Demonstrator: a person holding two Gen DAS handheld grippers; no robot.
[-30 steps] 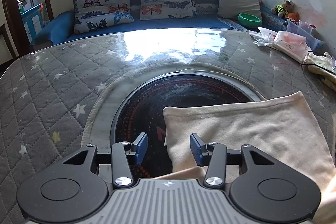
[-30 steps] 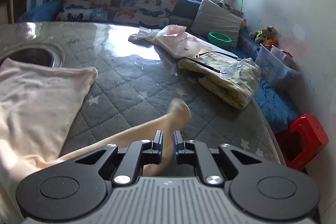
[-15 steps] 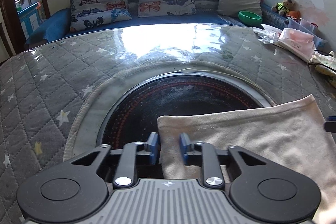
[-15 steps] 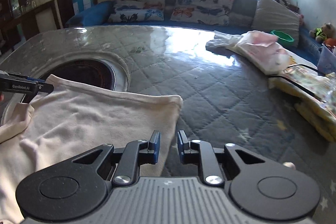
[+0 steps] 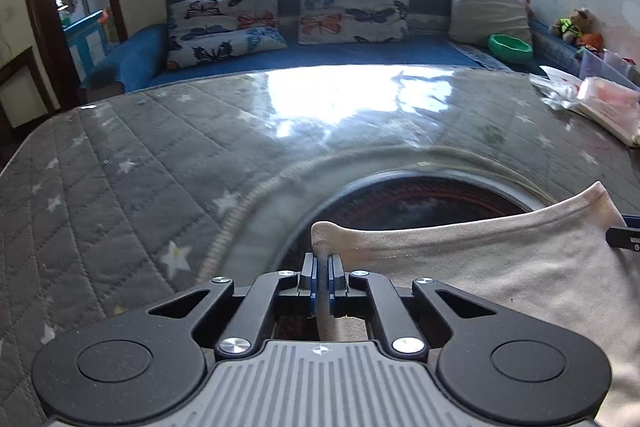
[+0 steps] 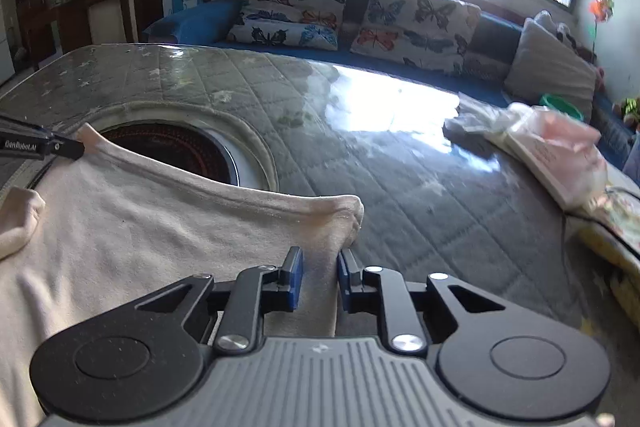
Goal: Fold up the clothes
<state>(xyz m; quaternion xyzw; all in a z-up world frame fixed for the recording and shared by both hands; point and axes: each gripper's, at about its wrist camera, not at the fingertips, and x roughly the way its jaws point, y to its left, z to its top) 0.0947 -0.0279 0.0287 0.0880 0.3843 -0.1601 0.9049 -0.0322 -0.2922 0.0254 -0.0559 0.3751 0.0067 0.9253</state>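
Grey star-quilted table (image 5: 120,163) under glossy plastic, blue sofa (image 5: 360,51) behind. A cream garment (image 6: 140,227) lies flat across the table's dark round inset (image 5: 420,199). Left gripper (image 5: 320,263) is clamped tight on its left hem corner. Right gripper (image 6: 320,261) straddles the right corner, jaws slightly apart, cloth between them.

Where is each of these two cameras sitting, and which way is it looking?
Left wrist: rides on the left gripper, looking along its fingers, which pinch the cream garment's corner; beyond, the quilted table and sofa.
Right wrist: rides on the right gripper, jaws slightly apart astride the garment's other corner.
Shared: garment, round dark table inset, butterfly cushions; each view catches the other gripper's tip.
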